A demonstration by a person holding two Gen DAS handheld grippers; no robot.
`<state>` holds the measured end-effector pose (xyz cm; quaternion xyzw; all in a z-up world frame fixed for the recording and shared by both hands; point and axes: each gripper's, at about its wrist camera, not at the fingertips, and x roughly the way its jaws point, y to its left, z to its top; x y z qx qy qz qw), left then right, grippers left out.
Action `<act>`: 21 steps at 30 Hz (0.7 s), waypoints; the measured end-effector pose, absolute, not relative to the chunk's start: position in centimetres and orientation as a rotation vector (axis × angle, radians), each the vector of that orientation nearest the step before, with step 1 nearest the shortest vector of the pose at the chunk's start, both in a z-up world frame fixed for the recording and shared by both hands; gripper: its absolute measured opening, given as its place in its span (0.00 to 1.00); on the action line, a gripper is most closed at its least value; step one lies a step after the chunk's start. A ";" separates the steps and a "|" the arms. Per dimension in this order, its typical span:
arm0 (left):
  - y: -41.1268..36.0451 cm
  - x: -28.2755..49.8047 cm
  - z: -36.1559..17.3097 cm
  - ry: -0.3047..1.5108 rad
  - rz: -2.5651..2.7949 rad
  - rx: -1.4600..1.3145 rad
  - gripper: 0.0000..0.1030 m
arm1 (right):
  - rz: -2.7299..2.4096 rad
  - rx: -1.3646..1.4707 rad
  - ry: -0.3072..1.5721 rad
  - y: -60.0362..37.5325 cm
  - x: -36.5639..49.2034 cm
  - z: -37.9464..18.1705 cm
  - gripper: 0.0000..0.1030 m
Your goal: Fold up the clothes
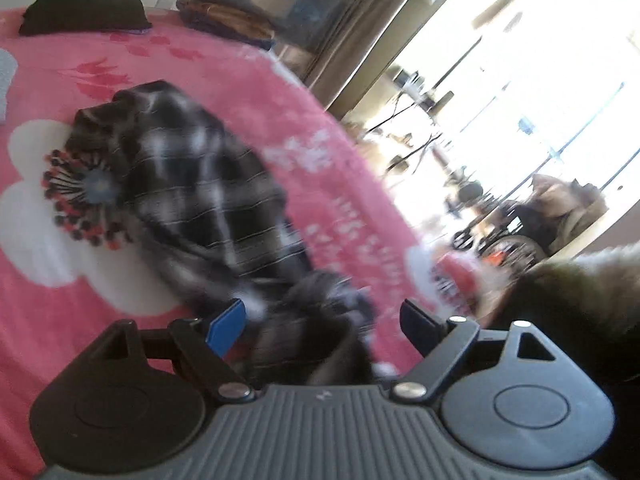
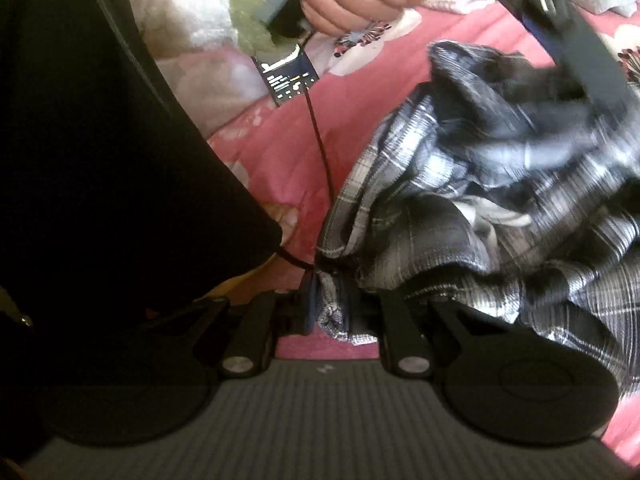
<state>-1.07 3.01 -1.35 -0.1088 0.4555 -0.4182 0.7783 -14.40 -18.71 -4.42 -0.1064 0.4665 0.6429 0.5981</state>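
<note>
**Desk:** Grippers first. How did each 1 stand?

**Photographer:** Left gripper (image 1: pixel 324 322) stood spread wide, its 2 blue-faced fingers (image 1: pixel 225 326) well apart. A blurred bunch of the plaid garment (image 1: pixel 192 196) lay in the gap between them, but neither pad pressed on it. The right gripper (image 2: pixel 330 312) was clamped tight on a narrow fold of the same cloth, the checked fabric pinched between its 2 dark fingers.

**Desk:** Where was the garment?

**Photographer:** It lay crumpled on a pink bedspread (image 1: pixel 48 312) printed with large white flowers. In the left wrist view it ran in a rumpled band from the gripper up toward the middle of the bed, partly covering 1 flower's dotted centre. In the right wrist view it was heaped to the right of the gripper (image 2: pixel 500 200), with its edge drawn down into the closed fingers.

**Desk:** Anything else in shot?

**Photographer:** At the far edge of the bed sat a folded black item (image 1: pixel 84 14) and, beside it, a stack of folded clothes (image 1: pixel 224 12) in dark and brown tones. Curtains (image 1: pixel 360 28) hung by a very bright window on the right. The right wrist view caught a hand (image 2: pixel 344 4) at the top, wrapped around the handle of the other gripper, with a fuzzy green cuff (image 2: pixel 246 4) behind it. A thin dark cable (image 2: pixel 320 144) hung from there, past a small printed tag (image 2: pixel 289 76), down toward the closed fingers. Dark cloth (image 2: pixel 100 140) filled the left of that view; what it belonged to was unclear.
</note>
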 end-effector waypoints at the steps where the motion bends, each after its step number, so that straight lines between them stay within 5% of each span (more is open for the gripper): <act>1: 3.0 -1.3 -1.0 0.980 -0.909 -0.246 0.87 | 1.494 -0.245 1.081 -18.7 -14.5 -4.4 0.10; 7: -1.0 -2.2 -1.8 1.019 -0.814 0.018 0.86 | 1.524 -0.248 1.069 -18.4 -14.8 -4.7 0.10; 9: -2.1 -1.8 -3.0 1.076 -0.779 0.070 0.68 | 1.531 -0.268 1.065 -18.4 -14.8 -4.9 0.10; 11: -2.2 -1.1 -4.2 1.135 -0.738 0.061 0.23 | 1.537 -0.298 1.061 -18.6 -14.9 -5.0 0.10; 14: 0.0 -0.1 -3.6 1.132 -0.654 -0.058 0.15 | 1.526 -0.377 1.066 -19.5 -15.3 -4.6 0.10; 21: 6.5 -0.1 1.5 0.984 -0.523 -0.381 0.14 | 1.343 -0.639 1.002 -24.4 -13.1 -0.7 0.09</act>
